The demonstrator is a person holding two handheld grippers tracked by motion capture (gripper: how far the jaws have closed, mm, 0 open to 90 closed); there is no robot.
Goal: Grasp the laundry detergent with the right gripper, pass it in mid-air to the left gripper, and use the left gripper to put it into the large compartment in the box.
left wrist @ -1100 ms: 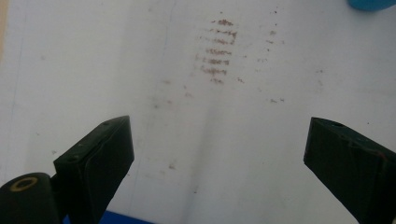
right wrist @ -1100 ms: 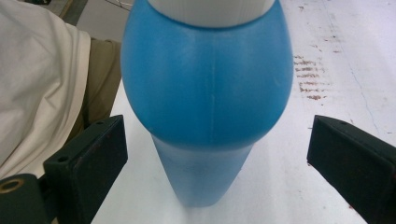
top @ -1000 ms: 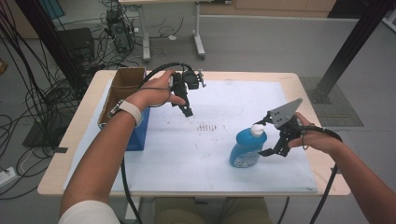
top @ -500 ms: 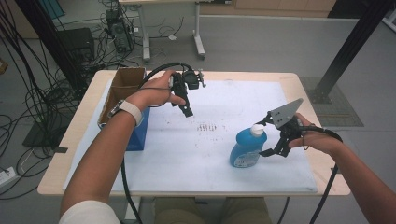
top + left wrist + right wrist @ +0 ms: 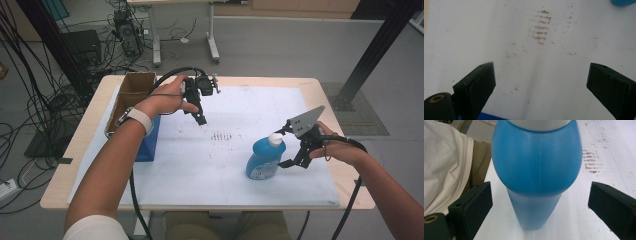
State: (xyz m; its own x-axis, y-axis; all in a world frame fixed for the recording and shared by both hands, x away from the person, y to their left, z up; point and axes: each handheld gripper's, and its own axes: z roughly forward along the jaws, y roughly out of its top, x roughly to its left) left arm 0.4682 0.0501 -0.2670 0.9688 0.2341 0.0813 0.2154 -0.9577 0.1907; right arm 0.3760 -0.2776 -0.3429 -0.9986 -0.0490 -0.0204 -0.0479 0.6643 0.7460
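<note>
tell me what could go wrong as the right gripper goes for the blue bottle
1. The blue bottle stands upright and tall on a narrow base; the right gripper sits at its side with jaws open, so a jaw closing off-centre might tip it.
2. The bottle's shoulder bulges wide and smooth; a grip there may slip.
3. The left gripper hovers open, far off by the cardboard box, so nothing steadies the bottle.

Both tongs are black, with blocky square-ended jaws showing small screw holes and a brass-ringed hole low at one side. The left tongs trail a thick black cable; the right tongs carry a grey three-cornered plate. The person wears a white wristband, a white short sleeve and khaki trousers.
</note>
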